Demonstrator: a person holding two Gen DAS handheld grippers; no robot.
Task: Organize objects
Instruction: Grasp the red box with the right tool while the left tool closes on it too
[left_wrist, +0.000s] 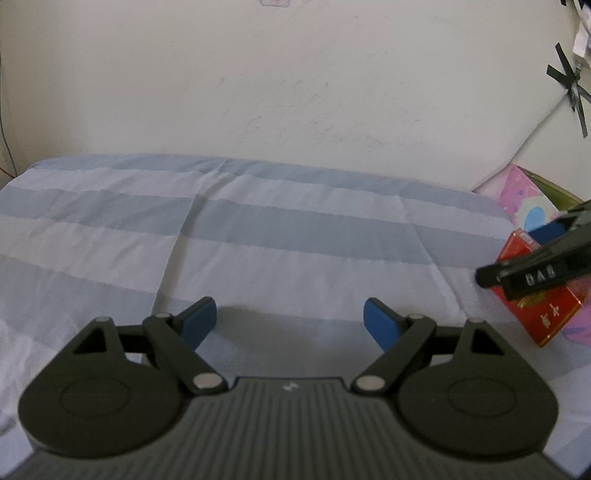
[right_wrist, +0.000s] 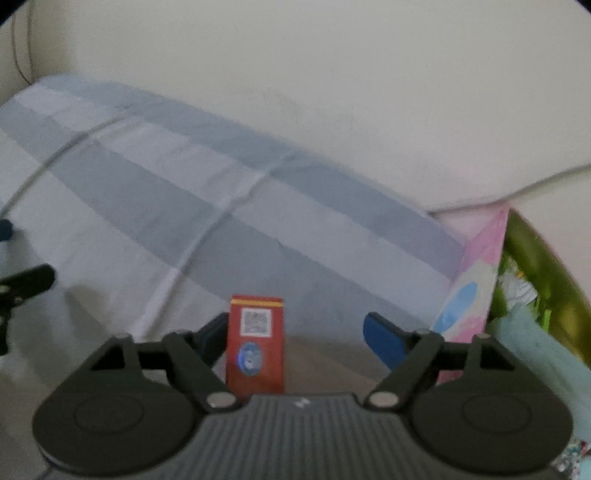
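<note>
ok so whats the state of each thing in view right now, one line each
left hand-held gripper: open, nothing between its fingers, above the striped sheet
right hand-held gripper: open, straddling the red box, right pad clear of it
red box: standing on the bed, nearer the left finger, contact unclear
striped sheet: spread flat, lightly creased
pink box: upright against the wall at the bed's edge

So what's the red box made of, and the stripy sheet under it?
The red box looks like glossy printed card, maybe film-wrapped: crisp edges, shine, a printed code. The stripy sheet looks like soft, matte woven fabric, probably cotton: it creases and wrinkles.
</note>
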